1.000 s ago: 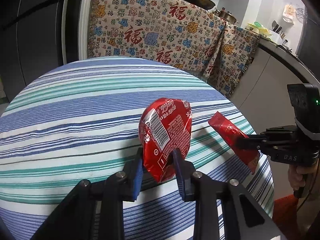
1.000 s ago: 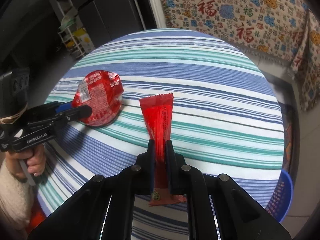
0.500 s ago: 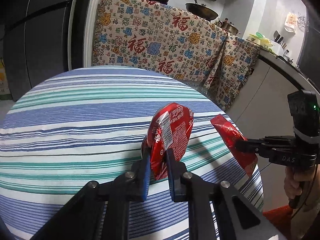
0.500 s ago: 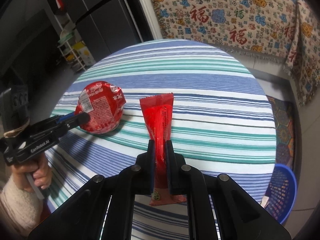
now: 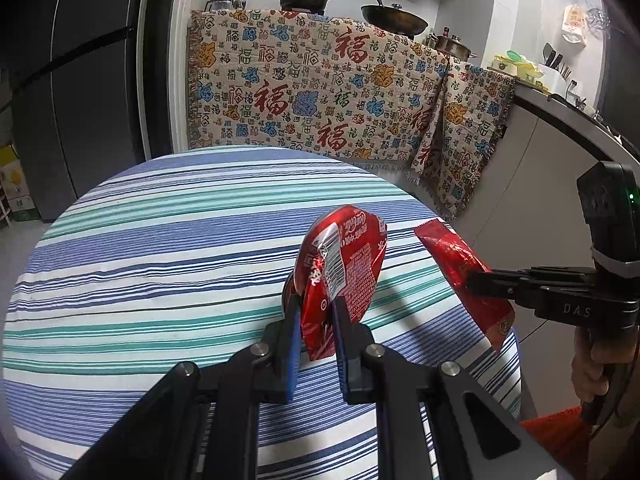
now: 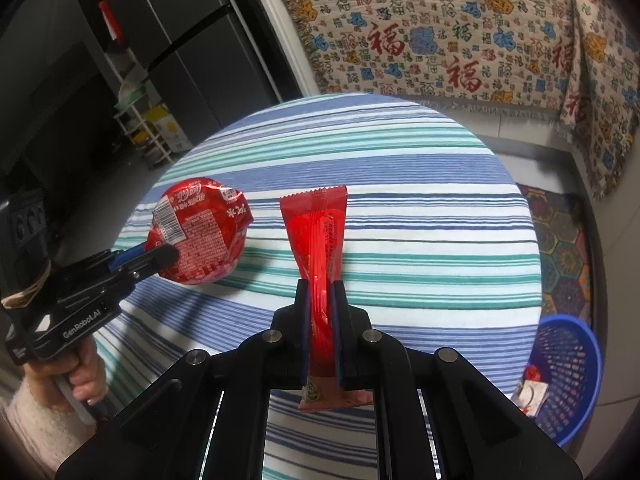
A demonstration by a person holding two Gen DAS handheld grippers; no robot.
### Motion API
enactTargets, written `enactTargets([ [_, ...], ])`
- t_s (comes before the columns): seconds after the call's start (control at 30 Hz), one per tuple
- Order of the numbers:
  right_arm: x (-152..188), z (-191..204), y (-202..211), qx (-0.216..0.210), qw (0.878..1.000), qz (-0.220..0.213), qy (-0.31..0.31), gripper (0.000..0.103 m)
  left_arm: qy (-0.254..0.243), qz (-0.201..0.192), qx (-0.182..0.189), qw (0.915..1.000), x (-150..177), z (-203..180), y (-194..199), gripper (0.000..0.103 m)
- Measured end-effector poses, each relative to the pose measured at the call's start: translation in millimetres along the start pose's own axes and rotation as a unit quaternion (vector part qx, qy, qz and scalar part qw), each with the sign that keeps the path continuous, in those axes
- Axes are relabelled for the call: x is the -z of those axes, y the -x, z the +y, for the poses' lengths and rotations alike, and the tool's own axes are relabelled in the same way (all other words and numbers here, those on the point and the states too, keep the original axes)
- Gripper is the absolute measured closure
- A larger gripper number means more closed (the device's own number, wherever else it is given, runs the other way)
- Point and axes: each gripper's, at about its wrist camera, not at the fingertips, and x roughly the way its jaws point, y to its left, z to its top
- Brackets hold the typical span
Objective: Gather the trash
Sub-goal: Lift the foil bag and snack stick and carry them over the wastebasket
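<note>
My left gripper (image 5: 316, 304) is shut on a crumpled round red wrapper (image 5: 344, 264) and holds it above the striped table (image 5: 160, 264). It also shows in the right wrist view (image 6: 200, 232), held by the left gripper (image 6: 168, 254). My right gripper (image 6: 320, 292) is shut on a long red snack wrapper (image 6: 320, 236) and holds it above the table (image 6: 420, 220). In the left wrist view that wrapper (image 5: 460, 272) hangs from the right gripper (image 5: 476, 280) at the table's right edge.
A blue plastic basket (image 6: 568, 376) with some trash in it stands on the floor to the right of the table. A patterned cloth (image 5: 340, 92) covers the counter behind. A dark fridge (image 5: 80, 80) stands at the left.
My left gripper closed on the round wrapper. Both grippers rose with their wrappers, so the table looks farther below and the blue basket came more into view.
</note>
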Motion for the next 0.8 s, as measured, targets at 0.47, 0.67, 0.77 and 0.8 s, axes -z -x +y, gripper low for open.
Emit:
enactTargets([
  [0.47, 8.7, -17.2, 29.1, 0.007, 0.999, -0.029, -0.039, 0.095, -0.021, 0.007, 0.042, 0.9989, -8.8, -48.3, 10.9, 0.088],
  [0.67, 19.2, -95.6, 87.4, 0.081, 0.99, -0.047, -0.105, 0.095, -0.059, 0.034, 0.135, 0.9885, -26.3, -135.6, -5.9, 0.088],
  [0.77, 31.4, -142.2, 104.2, 0.113, 0.983, -0.038, -0.14, 0.095, -0.082, 0.06, 0.165, 0.981, -29.8, -190.4, -33.2, 0.088],
  [0.8, 34.5, -157.3, 107.3, 0.121, 0.98, -0.035, -0.152, 0.095, -0.087, 0.072, 0.175, 0.978, -29.5, -207.3, -44.0, 0.088],
])
